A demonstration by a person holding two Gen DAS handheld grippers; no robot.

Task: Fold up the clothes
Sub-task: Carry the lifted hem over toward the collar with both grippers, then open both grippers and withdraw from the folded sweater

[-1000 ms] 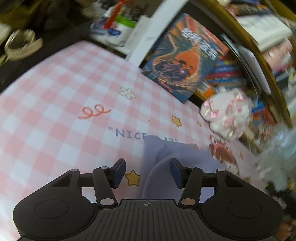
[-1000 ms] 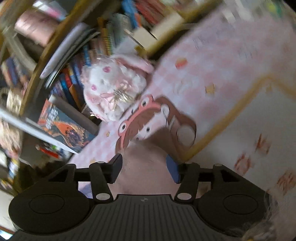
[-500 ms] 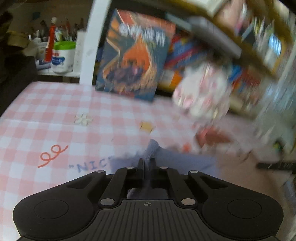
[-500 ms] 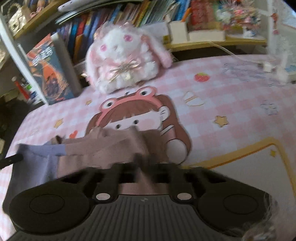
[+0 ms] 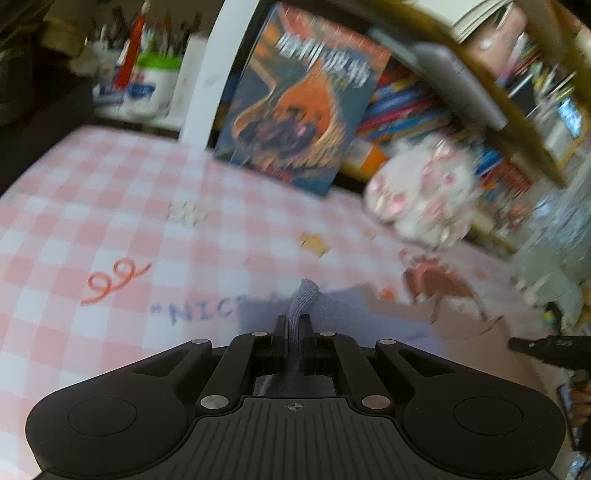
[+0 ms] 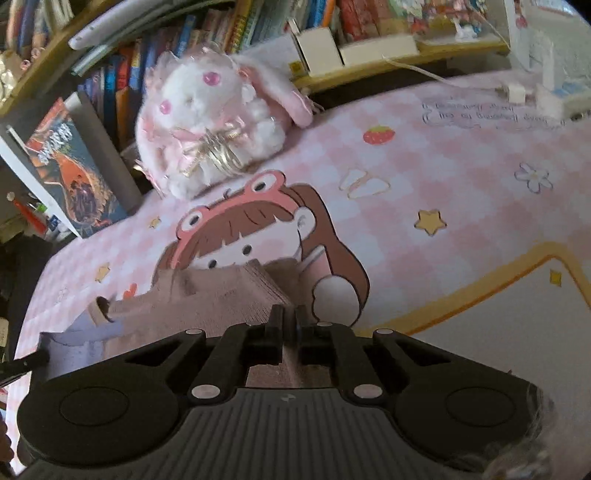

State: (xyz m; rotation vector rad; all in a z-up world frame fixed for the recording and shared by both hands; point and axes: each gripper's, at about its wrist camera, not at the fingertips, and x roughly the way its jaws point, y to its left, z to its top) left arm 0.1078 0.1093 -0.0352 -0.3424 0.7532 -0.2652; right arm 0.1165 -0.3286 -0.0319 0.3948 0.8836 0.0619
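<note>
A knit garment, lavender (image 5: 343, 317) at one end and dusty brown (image 6: 221, 302) at the other, lies stretched across the pink checked tablecloth (image 5: 110, 221). My left gripper (image 5: 294, 328) is shut on a bunched lavender fold that sticks up between its fingers. My right gripper (image 6: 289, 321) is shut on the brown edge, with a raised corner of cloth just ahead of it. In the right wrist view the lavender part (image 6: 77, 347) shows at the lower left beside the tip of the left gripper (image 6: 26, 363). The right gripper (image 5: 550, 345) appears at the right edge of the left wrist view.
A white and pink plush rabbit (image 6: 214, 129) sits at the back of the table before a bookshelf (image 6: 258, 22). A blue and orange book (image 5: 299, 99) leans upright near a white post (image 5: 218, 70). A charger and cable (image 6: 513, 92) lie at the far right.
Both grippers went from open to shut on the garment a second ago. Since then both views swung level and the cloth now hangs stretched between them.
</note>
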